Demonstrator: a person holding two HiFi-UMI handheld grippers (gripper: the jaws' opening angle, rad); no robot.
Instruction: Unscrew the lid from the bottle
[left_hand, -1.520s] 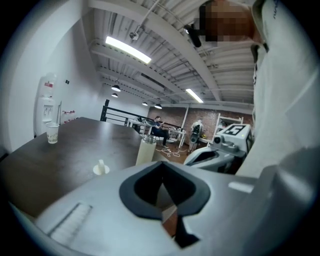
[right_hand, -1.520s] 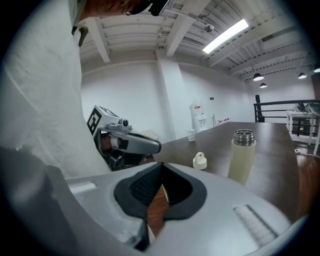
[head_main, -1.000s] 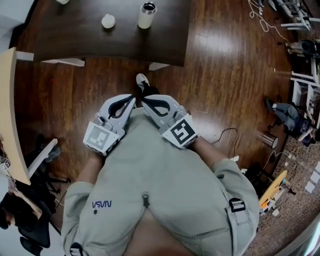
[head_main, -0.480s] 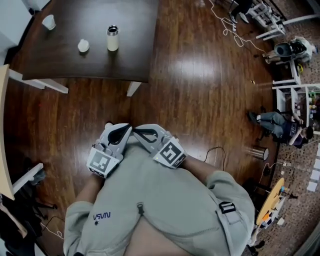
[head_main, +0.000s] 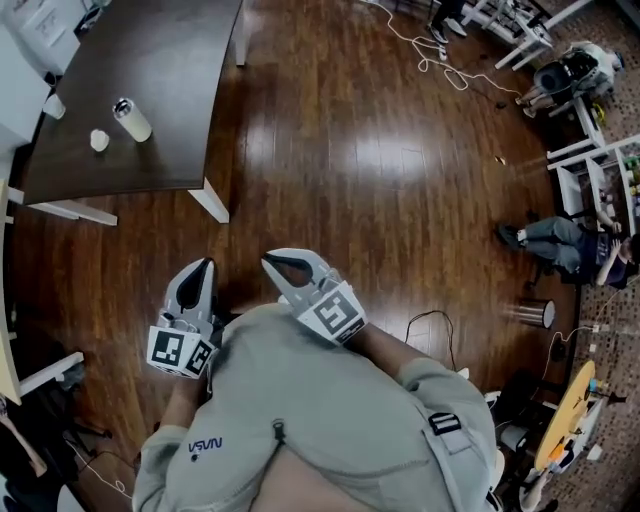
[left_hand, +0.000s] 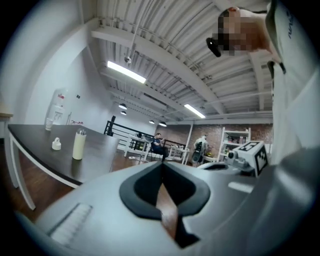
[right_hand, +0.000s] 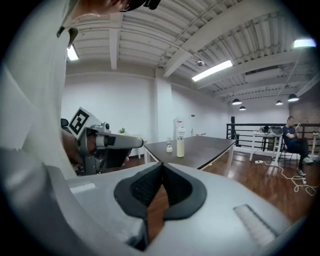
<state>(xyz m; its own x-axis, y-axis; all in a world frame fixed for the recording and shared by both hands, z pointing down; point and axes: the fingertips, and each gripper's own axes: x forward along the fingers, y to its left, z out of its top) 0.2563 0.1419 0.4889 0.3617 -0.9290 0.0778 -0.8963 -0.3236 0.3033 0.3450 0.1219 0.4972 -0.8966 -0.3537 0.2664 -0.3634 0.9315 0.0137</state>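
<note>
A cream bottle (head_main: 132, 120) with a metal open top stands on the dark table (head_main: 150, 60) at the far upper left. Its small white lid (head_main: 99, 140) lies on the table just beside it. The bottle (left_hand: 78, 145) and lid (left_hand: 56, 144) show small and distant in the left gripper view. The right gripper view also shows the bottle (right_hand: 180, 147) and lid (right_hand: 169, 148) far off. My left gripper (head_main: 205, 266) and right gripper (head_main: 268, 258) are both shut and empty. They sit close to the person's chest, over bare floor, far from the table.
A white cup (head_main: 55, 105) stands near the table's left end. A seated person (head_main: 555, 245), shelving (head_main: 600, 170) and a metal cylinder (head_main: 530, 312) are at the right. Cables (head_main: 430, 45) trail over the wooden floor. A light desk edge (head_main: 5, 340) runs along the left.
The view has swung, so the table with bottle and lid has slid to the upper left. The two grippers have drawn apart, the left one going left and down.
</note>
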